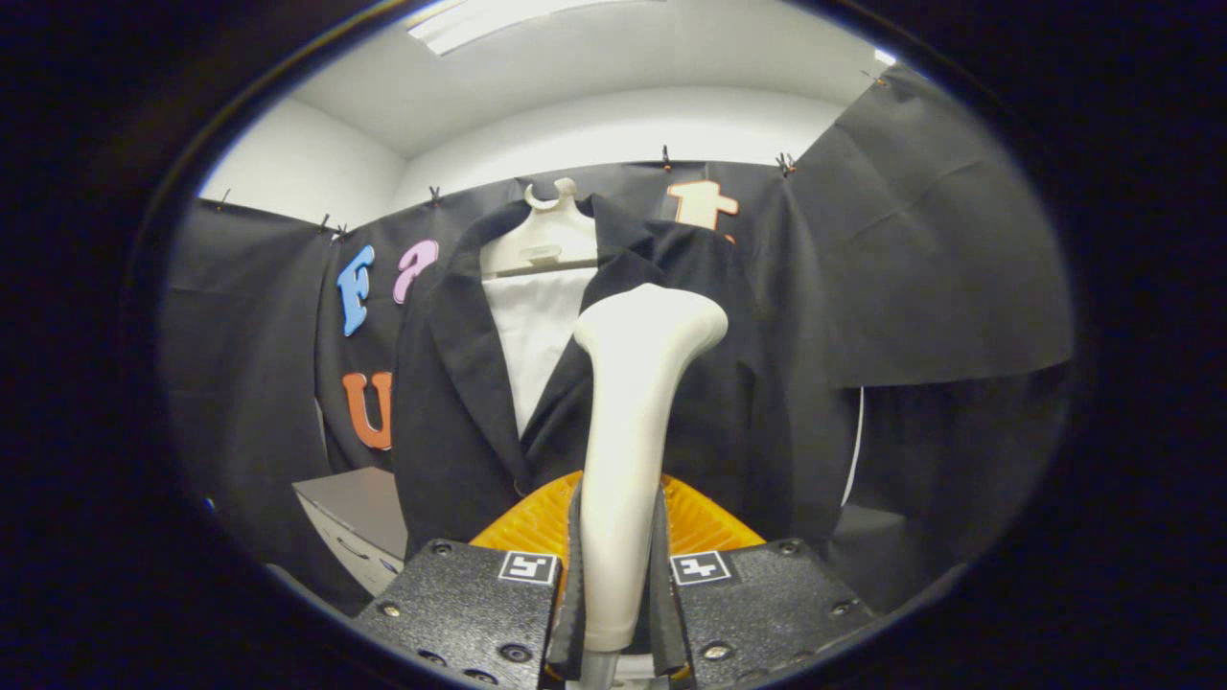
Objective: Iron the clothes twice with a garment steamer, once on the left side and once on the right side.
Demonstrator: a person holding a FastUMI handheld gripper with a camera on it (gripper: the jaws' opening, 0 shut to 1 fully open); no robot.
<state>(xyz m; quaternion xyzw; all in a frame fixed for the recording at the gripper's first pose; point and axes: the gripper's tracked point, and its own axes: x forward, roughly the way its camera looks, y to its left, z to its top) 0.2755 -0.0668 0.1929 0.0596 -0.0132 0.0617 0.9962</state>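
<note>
White steamer handle clamped between both fingers; black jacket hangs just beyond.

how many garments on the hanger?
2: a black jacket hangs open on the white hanger, beyond the steamer the gripper grips; a white shirt sits inside it, between the lapels. More layers underneath may be hidden.

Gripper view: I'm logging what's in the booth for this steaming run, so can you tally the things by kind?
Garment steamer, held between the gripper fingers: 1
Dark jacket on the hanger: 1
White shirt under the jacket: 1
White hanger: 1
Grey cabinet beside the jacket: 1
Total: 5
</note>
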